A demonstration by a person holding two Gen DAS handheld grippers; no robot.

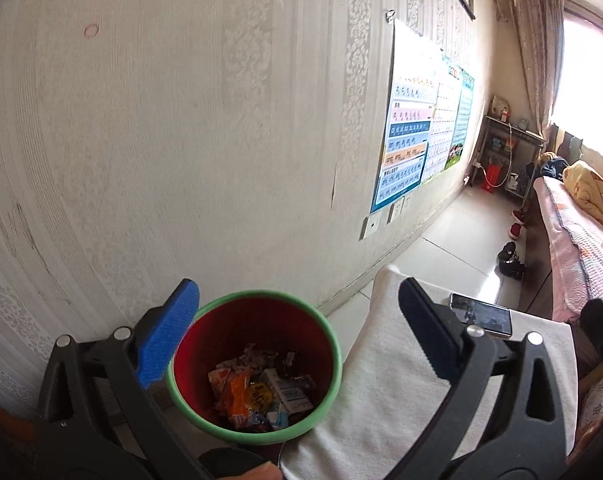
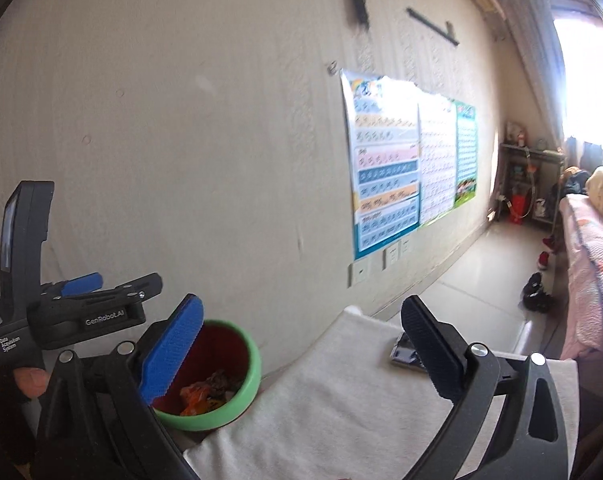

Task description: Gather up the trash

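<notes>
A red trash bin with a green rim (image 1: 325, 332) stands by the wall, left of a small table. Several crumpled wrappers (image 1: 257, 394) lie at its bottom. My left gripper (image 1: 297, 328) is open and empty, held above the bin's mouth. In the right wrist view the bin (image 2: 251, 364) sits low left, with an orange wrapper (image 2: 195, 396) inside. My right gripper (image 2: 301, 344) is open and empty, above the table's white cloth (image 2: 321, 400). The left gripper (image 2: 101, 292) shows at the far left in that view.
A phone (image 1: 481, 316) lies on the white cloth (image 1: 385, 380) at the table's far edge. The papered wall with posters (image 1: 417, 120) runs along the left. A bed (image 1: 581, 232) stands at right, shoes (image 1: 511, 260) on the tiled floor beside it.
</notes>
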